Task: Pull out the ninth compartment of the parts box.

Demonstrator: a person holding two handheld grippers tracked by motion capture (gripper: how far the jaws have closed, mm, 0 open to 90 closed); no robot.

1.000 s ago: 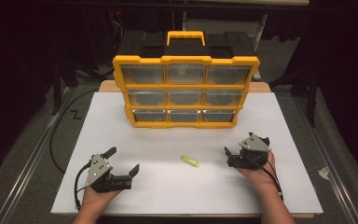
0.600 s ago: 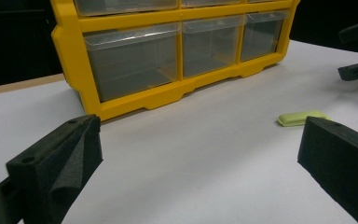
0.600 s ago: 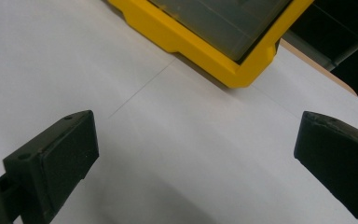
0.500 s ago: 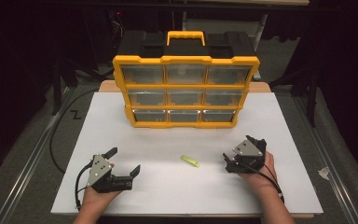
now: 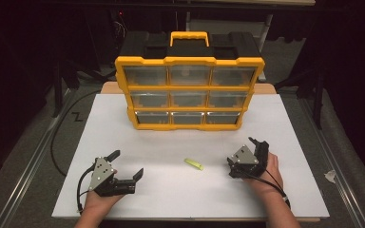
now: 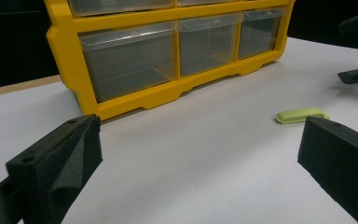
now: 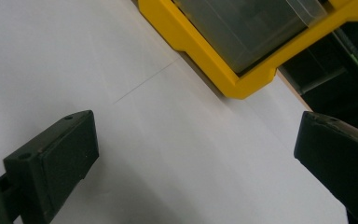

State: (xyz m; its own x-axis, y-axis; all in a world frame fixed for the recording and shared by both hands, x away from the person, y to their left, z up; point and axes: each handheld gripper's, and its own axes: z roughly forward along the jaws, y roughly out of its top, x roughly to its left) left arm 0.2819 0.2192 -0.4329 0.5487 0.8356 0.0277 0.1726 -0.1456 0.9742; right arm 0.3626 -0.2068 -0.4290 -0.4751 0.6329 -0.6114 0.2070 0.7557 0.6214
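The yellow organizer (image 5: 189, 92) at twelve o'clock holds nine clear drawers, their contents unclear. The green piece (image 5: 194, 164) lies mid-sheet, between the left gripper (image 5: 125, 165) and right gripper (image 5: 240, 152), both gaping empty.

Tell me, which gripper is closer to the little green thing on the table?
Right. The right gripper sits just to the right of the green piece, jaws open. The left gripper is farther off on its other side, jaws open too.

Strip (image 5: 194, 164) lies between tongs, before organizer (image 5: 189, 92)
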